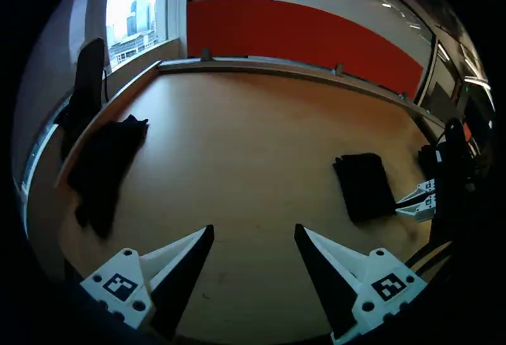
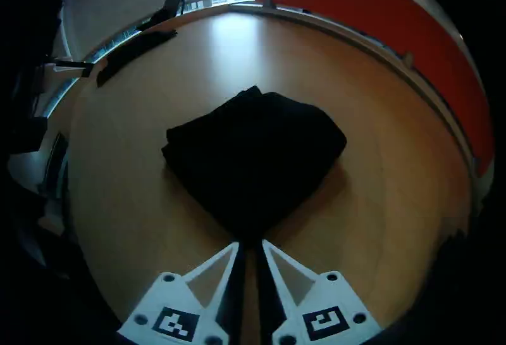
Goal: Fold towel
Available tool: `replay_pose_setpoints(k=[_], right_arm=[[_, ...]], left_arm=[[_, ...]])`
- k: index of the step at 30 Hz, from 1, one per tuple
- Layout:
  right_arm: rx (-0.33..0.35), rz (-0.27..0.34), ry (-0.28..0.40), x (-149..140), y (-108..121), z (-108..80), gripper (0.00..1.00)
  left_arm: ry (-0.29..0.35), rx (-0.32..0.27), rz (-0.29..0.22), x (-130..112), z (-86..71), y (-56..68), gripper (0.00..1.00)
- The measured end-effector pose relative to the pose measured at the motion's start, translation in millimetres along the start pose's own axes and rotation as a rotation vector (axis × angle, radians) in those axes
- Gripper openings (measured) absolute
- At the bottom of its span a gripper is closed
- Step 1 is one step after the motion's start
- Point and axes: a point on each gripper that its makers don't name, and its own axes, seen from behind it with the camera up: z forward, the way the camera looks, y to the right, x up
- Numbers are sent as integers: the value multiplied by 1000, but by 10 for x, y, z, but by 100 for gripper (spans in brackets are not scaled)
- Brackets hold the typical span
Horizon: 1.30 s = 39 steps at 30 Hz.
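Observation:
A folded black towel (image 2: 259, 149) lies flat on the wooden table (image 2: 392, 174); in the left gripper view the towel (image 1: 365, 183) sits at the right. My right gripper (image 2: 251, 245) is nearly closed, its tips pinching the towel's near corner. The right gripper (image 1: 405, 204) shows at that corner in the left gripper view too. My left gripper (image 1: 253, 230) hangs open over bare table, well away from the towel, with nothing between its fingers. Far off at the left, the left gripper (image 2: 69, 65) appears small in the right gripper view.
A second, crumpled black cloth (image 1: 104, 164) lies near the table's left edge, also visible as a dark cloth (image 2: 136, 47) far back. A dark chair (image 1: 88, 85) stands beyond that edge by the window. A raised rail (image 1: 284, 66) runs along the table's far side.

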Motion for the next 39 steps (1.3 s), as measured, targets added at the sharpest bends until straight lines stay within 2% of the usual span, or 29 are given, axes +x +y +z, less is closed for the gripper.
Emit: replay_pose_setpoints(k=[6, 12, 18, 24, 33, 39], right_arm=[[10, 7, 17, 37, -27, -19, 6], [-10, -9, 36, 160, 20, -114, 6], [-29, -32, 82, 489, 129, -292, 6], [-48, -83, 136, 916, 253, -502, 6], [-45, -142, 233, 1527, 370, -865, 6], [-68, -159, 281, 1726, 510, -1105, 5]], left_arm=[[-1, -3, 4, -5, 5, 9, 94], [3, -8, 4, 5, 21, 22, 94], [12, -14, 11, 59, 30, 36, 94], [29, -22, 15, 149, 32, 66, 94], [60, -31, 11, 301, 20, 148, 95], [79, -34, 8, 367, 5, 197, 94]])
